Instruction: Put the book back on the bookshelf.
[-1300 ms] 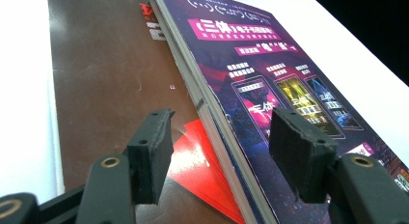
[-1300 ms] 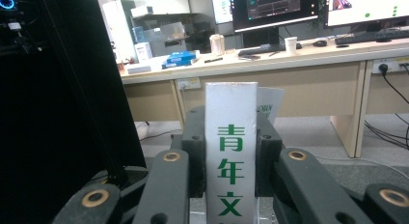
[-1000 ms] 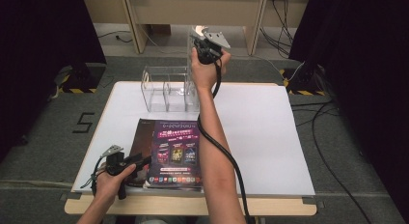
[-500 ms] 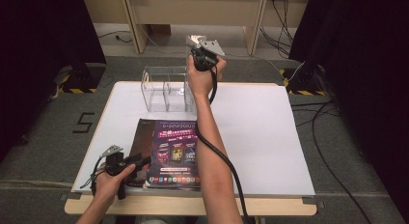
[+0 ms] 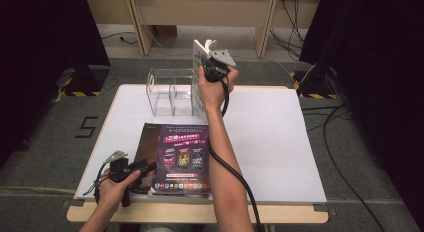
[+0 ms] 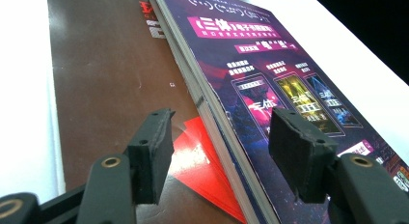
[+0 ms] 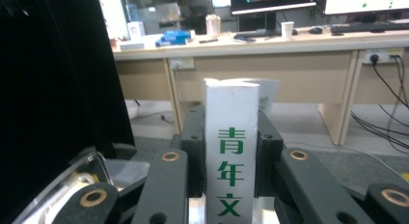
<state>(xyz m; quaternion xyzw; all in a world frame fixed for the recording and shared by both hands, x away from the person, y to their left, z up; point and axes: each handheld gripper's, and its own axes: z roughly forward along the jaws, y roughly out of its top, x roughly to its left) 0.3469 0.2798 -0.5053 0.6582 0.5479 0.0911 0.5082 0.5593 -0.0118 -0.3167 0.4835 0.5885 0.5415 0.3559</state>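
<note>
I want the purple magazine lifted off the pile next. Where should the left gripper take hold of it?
Grip the purple magazine at its left edge, coming in level from the left gripper side. It lies flat on a brown booklet, and that edge stands raised, giving one jaw room beneath. The open jaws already straddle it.

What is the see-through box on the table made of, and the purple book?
The see-through box looks like clear hard plastic, probably acrylic: you see the table through its shiny walls. The purple book looks like glossy printed paper: light gleams on its cover, and thin stacked page edges show along its side.
</note>
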